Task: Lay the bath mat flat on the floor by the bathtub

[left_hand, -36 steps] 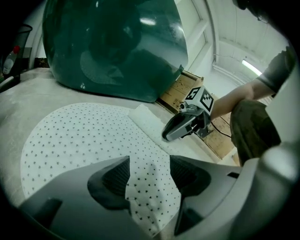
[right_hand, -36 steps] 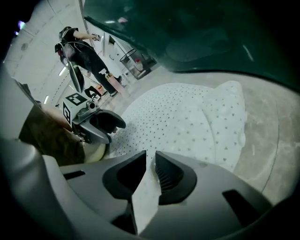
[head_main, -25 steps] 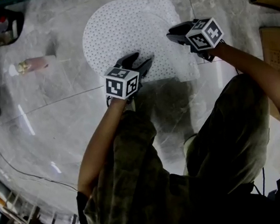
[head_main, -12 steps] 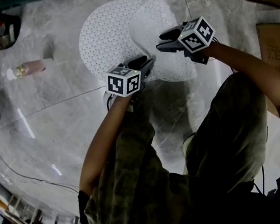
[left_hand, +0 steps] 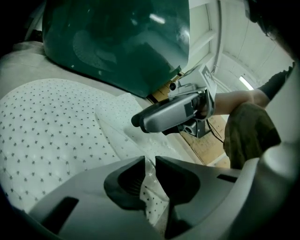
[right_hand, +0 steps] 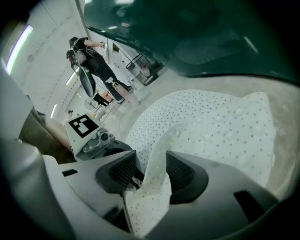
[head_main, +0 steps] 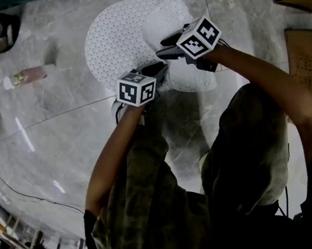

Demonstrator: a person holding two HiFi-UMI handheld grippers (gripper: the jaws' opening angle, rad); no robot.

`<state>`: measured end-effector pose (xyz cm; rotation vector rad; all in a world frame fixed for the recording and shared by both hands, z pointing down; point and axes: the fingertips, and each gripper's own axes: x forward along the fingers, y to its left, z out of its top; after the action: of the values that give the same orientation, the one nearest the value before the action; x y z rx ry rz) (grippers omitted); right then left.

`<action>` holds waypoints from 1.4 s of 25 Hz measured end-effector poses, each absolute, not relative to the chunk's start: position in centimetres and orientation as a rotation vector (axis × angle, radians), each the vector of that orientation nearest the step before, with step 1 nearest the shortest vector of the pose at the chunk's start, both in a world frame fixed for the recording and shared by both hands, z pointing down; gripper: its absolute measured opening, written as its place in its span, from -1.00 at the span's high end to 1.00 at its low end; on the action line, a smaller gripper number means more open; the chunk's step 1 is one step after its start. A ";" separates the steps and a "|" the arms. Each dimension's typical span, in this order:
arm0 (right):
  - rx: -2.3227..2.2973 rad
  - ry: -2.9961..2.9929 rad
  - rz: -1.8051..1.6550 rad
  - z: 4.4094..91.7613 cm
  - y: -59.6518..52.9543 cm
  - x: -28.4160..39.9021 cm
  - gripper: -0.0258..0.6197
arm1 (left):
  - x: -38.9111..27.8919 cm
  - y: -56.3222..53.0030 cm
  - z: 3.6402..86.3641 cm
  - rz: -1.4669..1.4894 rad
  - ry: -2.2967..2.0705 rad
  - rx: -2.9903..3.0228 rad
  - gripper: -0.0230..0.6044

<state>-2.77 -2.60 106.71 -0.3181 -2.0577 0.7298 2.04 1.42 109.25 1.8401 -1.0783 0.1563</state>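
Fingers (left_hand: pixel 126 180) of the left gripper (left_hand: pixel 149 163) were closing on the near edge of the bath mat (head_main: pixel 119 37), with a thin bit of the dotted fabric squeezed between them. Fingers (right_hand: pixel 185 176) on the right gripper (right_hand: pixel 151 158) were clamped on a thicker fold of the same mat near its right corner, and that corner was lifted and curled over toward the middle. Rest of the mat lay spread on the grey marble floor (head_main: pixel 59 128), far edge right up by the dark green bathtub (left_hand: pixel 117 42).

So placement looked pretty much sorted, and the step in hand was getting that last flap down. Next move, I reckon: swing the right gripper out and back toward the person so the flap unrolls, have the left tug its edge taut, lower both, then let go.

Off to the left a pinkish bottle (head_main: pixel 31 75) lay on the floor, well apart from the mat.
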 end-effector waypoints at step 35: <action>0.219 -2.136 1.177 98.7 -21.0 16.6 0.82 | -16.1 5.2 110.6 0.409 -1.589 1.629 0.85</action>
<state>16.57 -21.02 98.73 0.2187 -2.1362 1.1766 -16.11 5.23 110.56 1.6289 -1.5887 0.4094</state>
